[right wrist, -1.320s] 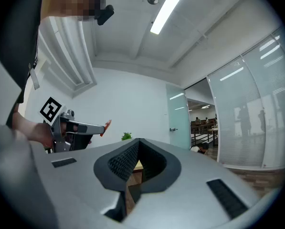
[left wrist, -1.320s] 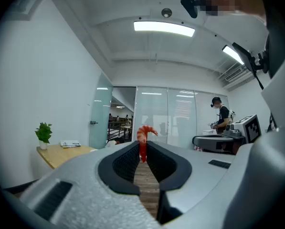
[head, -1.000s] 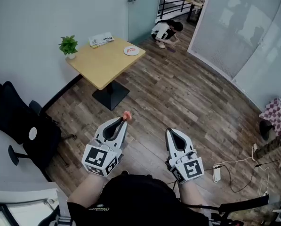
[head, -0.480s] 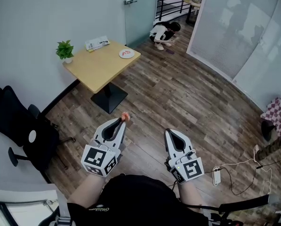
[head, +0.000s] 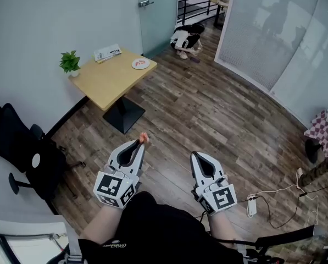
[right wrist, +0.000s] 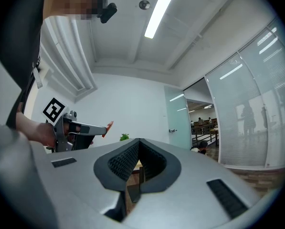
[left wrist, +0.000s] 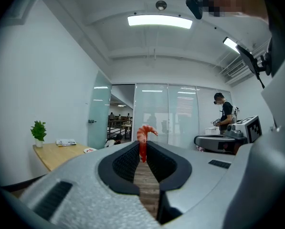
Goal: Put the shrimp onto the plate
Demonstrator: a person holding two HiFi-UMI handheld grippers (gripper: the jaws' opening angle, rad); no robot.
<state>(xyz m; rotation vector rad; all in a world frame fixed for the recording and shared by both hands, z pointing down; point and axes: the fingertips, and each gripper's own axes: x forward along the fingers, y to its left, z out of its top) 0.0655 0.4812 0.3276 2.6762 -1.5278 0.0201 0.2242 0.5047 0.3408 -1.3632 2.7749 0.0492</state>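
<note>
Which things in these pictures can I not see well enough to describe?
- Red mark on the plate: head view, too small to identify.
- Print on the booklet: head view, too small to read.
- Lower part of the shrimp: left gripper view, hidden between the pads of the left tool.
- Plant pot: head view, too small for detail.

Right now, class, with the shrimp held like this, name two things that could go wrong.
The left gripper pinches the shrimp only at its jaw tips, with part of it sticking out, so it could slip free. The plate sits near the edge of the table; a clumsy placement might nudge it off.
</note>
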